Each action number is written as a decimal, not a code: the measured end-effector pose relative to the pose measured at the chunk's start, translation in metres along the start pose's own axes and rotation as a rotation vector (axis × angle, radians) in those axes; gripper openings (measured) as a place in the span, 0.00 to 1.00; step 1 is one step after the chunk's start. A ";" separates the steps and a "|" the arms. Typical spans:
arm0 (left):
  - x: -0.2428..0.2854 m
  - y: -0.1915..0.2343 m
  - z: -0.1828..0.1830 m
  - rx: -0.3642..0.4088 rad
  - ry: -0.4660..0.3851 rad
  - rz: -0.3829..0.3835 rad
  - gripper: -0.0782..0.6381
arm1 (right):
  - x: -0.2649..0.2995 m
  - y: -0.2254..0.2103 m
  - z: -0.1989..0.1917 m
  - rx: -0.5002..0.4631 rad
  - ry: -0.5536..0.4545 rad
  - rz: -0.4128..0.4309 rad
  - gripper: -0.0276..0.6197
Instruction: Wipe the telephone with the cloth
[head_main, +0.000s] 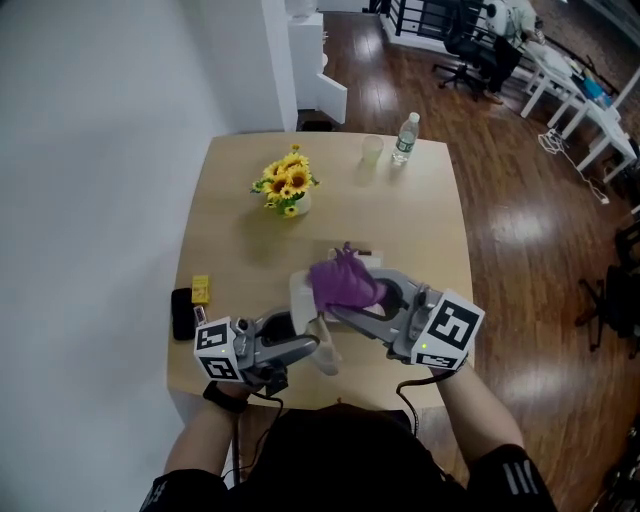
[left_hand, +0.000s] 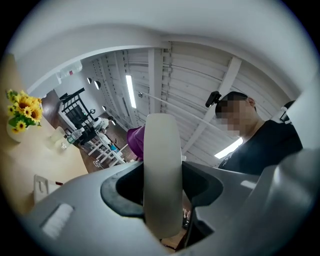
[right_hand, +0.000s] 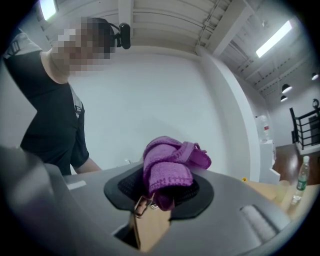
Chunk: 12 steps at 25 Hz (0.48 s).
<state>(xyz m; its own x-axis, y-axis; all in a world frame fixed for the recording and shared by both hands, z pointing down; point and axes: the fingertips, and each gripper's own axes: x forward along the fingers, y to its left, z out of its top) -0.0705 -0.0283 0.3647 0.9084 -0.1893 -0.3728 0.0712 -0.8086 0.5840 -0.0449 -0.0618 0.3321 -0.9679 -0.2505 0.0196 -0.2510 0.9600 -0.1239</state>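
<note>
My left gripper (head_main: 308, 348) is shut on the white telephone handset (head_main: 327, 356) and holds it above the table's near edge. In the left gripper view the handset (left_hand: 162, 175) stands upright between the jaws, tilted toward the ceiling. My right gripper (head_main: 366, 300) is shut on a bunched purple cloth (head_main: 345, 283), which hangs just beyond the handset, over the white telephone base (head_main: 299, 296). In the right gripper view the cloth (right_hand: 169, 167) is wadded between the jaws with a brown tag (right_hand: 150, 227) hanging under it. The cloth's edge (left_hand: 135, 141) shows behind the handset.
On the wooden table (head_main: 430, 240) a vase of sunflowers (head_main: 287, 186) stands mid-left, with a clear cup (head_main: 372, 150) and a water bottle (head_main: 404, 138) at the far edge. A black object (head_main: 182, 313) and a yellow block (head_main: 200, 289) lie near the left edge.
</note>
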 end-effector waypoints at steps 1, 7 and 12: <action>-0.001 0.001 0.002 -0.002 -0.011 0.006 0.40 | 0.003 0.006 -0.001 -0.004 0.009 0.022 0.25; -0.014 0.013 0.015 0.012 -0.056 0.059 0.40 | 0.000 0.022 -0.035 -0.017 0.157 0.065 0.25; -0.012 0.012 0.019 0.047 -0.060 0.102 0.40 | 0.011 0.037 -0.066 -0.002 0.328 0.051 0.25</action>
<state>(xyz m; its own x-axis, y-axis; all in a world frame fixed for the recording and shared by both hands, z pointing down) -0.0882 -0.0467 0.3624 0.8833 -0.3044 -0.3566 -0.0416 -0.8084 0.5871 -0.0657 -0.0212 0.3933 -0.9316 -0.1492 0.3316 -0.2019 0.9707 -0.1305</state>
